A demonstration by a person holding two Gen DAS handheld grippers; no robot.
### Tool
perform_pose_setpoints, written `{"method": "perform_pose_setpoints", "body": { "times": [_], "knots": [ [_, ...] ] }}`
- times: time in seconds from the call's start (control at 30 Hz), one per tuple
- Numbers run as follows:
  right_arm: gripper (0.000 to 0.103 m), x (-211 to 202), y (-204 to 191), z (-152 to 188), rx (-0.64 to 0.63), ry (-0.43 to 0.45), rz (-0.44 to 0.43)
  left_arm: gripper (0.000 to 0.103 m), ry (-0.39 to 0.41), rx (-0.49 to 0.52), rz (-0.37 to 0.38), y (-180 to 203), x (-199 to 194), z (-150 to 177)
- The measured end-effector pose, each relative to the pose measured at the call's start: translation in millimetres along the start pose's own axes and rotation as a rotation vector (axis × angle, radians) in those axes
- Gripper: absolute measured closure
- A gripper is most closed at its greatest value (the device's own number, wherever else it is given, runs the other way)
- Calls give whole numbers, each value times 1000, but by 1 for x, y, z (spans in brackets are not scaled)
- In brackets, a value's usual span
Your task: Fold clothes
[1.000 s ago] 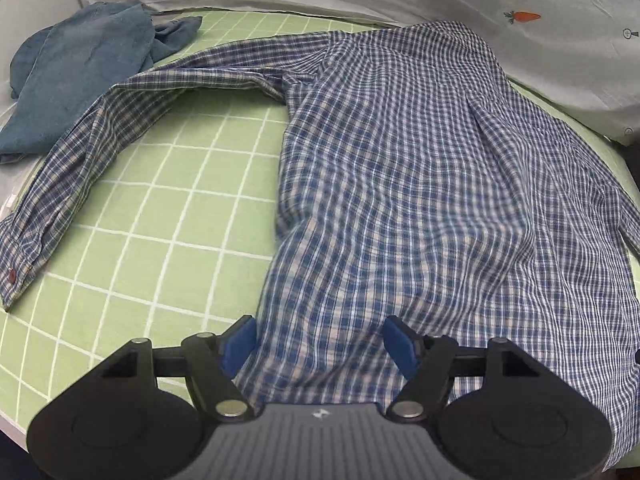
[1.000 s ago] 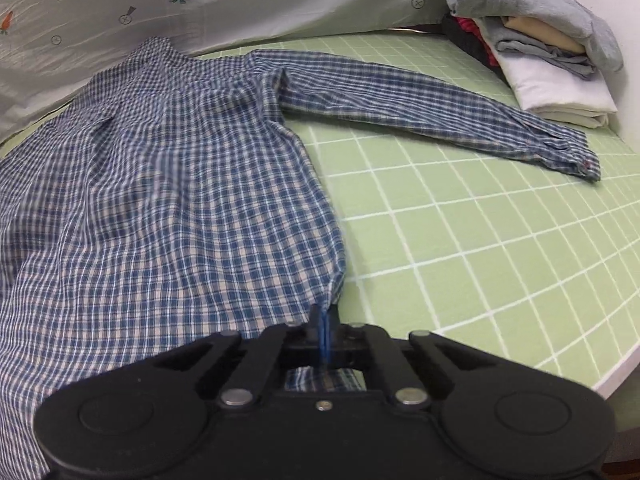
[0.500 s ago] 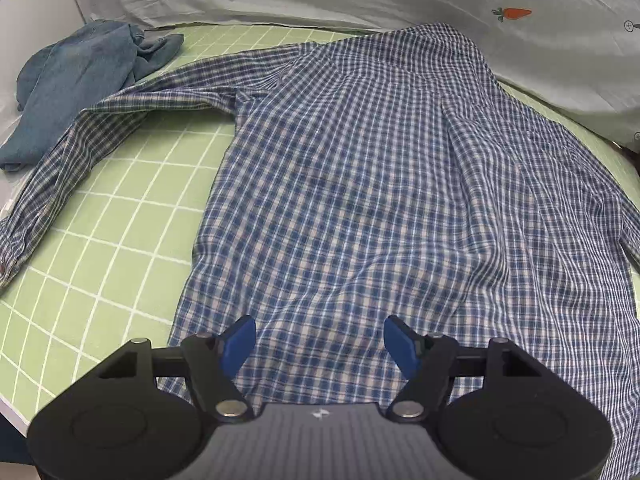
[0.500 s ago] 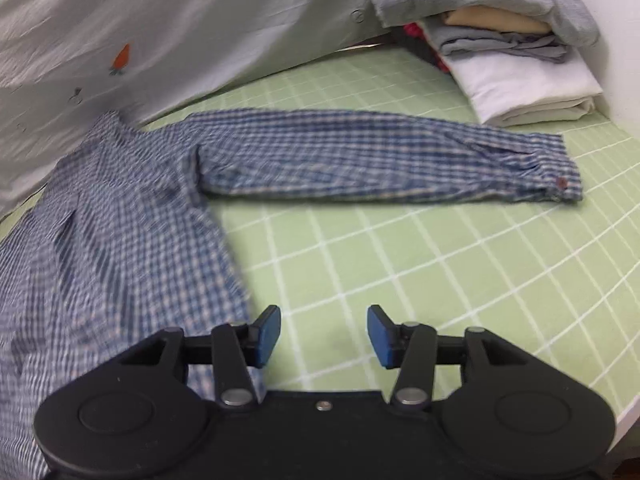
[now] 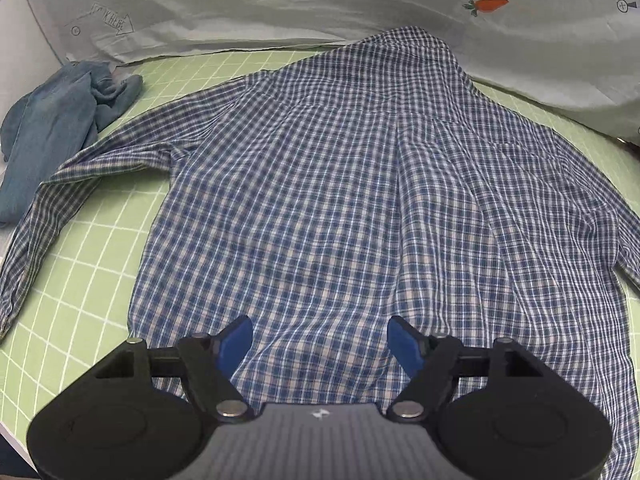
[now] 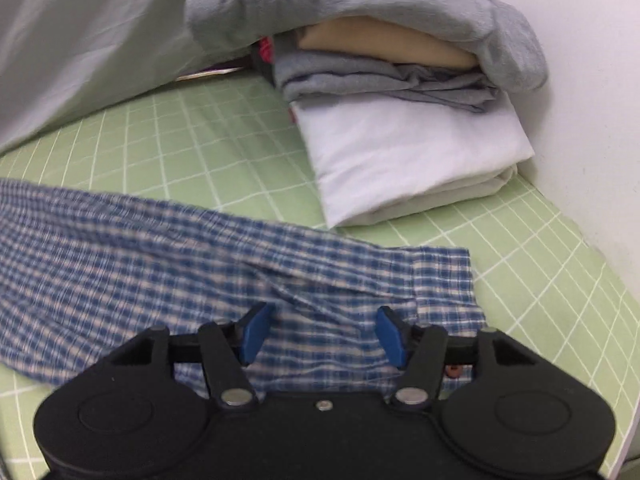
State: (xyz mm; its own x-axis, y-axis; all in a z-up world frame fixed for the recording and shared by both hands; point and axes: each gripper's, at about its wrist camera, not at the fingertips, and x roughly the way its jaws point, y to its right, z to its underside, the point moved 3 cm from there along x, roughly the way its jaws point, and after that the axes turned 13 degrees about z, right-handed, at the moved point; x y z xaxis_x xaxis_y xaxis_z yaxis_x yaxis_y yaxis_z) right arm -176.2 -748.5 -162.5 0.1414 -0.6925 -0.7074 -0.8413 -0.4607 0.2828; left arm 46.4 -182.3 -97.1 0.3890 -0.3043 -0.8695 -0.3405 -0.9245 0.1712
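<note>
Green grid-patterned sheet (image 5: pixel 92 248): one, covering the work surface; its near and far edges run out of both views.

Pale printed cover (image 5: pixel 248 4): one, bunched along the far side, cut off at the top of each view; its printed words are too small to read.

Plaid shirt (image 5: pixel 340 200): one, blue and white, lying back-up and spread flat on the sheet, collar toward the cover. In the left wrist view its right side runs out of the picture and its hem is hidden behind the gripper body. One sleeve (image 5: pixel 52 208) trails down the left, its cuff clipped by the rim. The other sleeve (image 6: pixel 168 264) lies flat across the right wrist view (blurred), its cuff (image 6: pixel 444 280) just ahead of the fingers; a small reddish button shows beside the gripper body.

Stack of folded clothes (image 6: pixel 408 156): one pile by the wall, at least four layers countable (white, grey, tan, grey on top); something red behind it cannot be made out.

Crumpled blue garment (image 5: pixel 52 132): one, at the sheet's far left corner, beside the sleeve, partly cut off.

Left gripper (image 5: pixel 320 344): above the shirt's lower back, jaws wide and opening, nothing clamped. A second ago it was over the shirt's left edge; now it sits nearer the middle.

Right gripper (image 6: pixel 322 336): over the sleeve near the cuff, jaws opening, cloth lying beneath them but not pinched. A second ago it was shut at the shirt's hem corner, with the sleeve far off.
</note>
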Motion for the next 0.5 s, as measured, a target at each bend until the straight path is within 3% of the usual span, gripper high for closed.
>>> {"method": "perform_pose_setpoints", "body": {
  "times": [0.2,0.3,0.43,0.5],
  "knots": [
    [40,40,58,-12,143,-54,151,28,-18,-8,11,17,19,-20],
    [35,55,84,-13,239,-104,87,28,-30,3,26,25,27,-24],
    [35,56,81,-14,138,-51,137,28,-41,25,18,28,31,-25],
    [35,62,83,-15,165,-57,142,28,-39,25,22,25,29,-25]
  ]
}}
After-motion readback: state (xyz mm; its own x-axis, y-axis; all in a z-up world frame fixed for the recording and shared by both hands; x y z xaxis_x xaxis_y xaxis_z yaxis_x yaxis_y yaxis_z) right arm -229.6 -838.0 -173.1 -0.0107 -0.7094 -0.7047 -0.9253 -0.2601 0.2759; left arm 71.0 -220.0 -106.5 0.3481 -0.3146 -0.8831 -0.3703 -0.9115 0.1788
